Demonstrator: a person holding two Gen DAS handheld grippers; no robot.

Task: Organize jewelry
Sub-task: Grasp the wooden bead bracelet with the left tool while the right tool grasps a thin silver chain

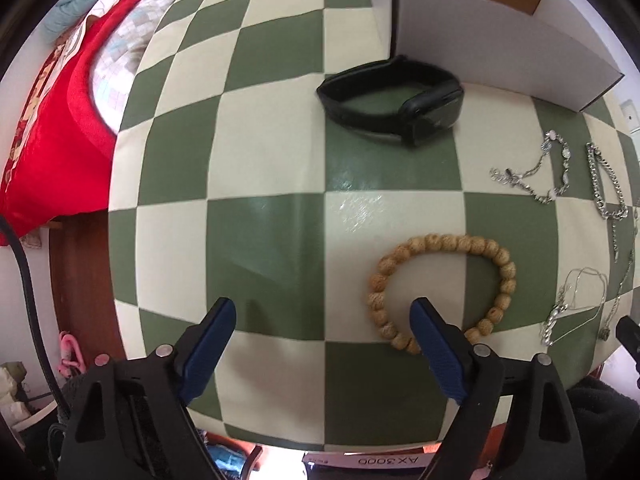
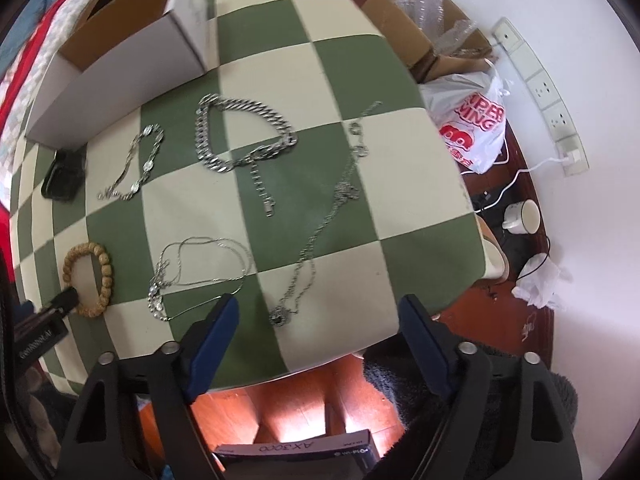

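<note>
- Green-and-cream checkered cloth covers the table (image 1: pixel 264 240), which carries all the jewelry; a red bed cover (image 1: pixel 52 128) lies past its left edge, and in the right wrist view a white wall with sockets and a printed plastic bag (image 2: pixel 472 120) lie beyond its right edge.
- At the far side of the table stands an open white cardboard box (image 1: pixel 480 40) with a brown inside.
- A black smart band (image 1: pixel 396 104), strap looped shut with a glossy dark screen, lies just in front of the box.
- A wooden bead bracelet (image 1: pixel 444 288) of round, pale tan, speckled beads forms a closed ring near the front edge of the table.
- A delicate silver bracelet (image 2: pixel 136 164) with small oval stones lies in a loose curve right of the band.
- A heavy silver curb-link chain (image 2: pixel 236 132) lies in a broad loop with a short tail trailing toward the front.
- A thin silver necklace (image 2: pixel 200 272) lies in tangled loops, with a sparkling pendant cluster at its left end.
- A long fine chain (image 2: pixel 324 216) runs diagonally from far right to a small round dark pendant near the table's front edge.
- The left gripper (image 1: pixel 324 308) has its blue-padded fingers spread; the right-hand finger sits over the bead bracelet's ring, nothing pinched.
- The right gripper (image 2: pixel 316 308) has its fingers spread as well, straddling the long chain's pendant end without clamping it.
</note>
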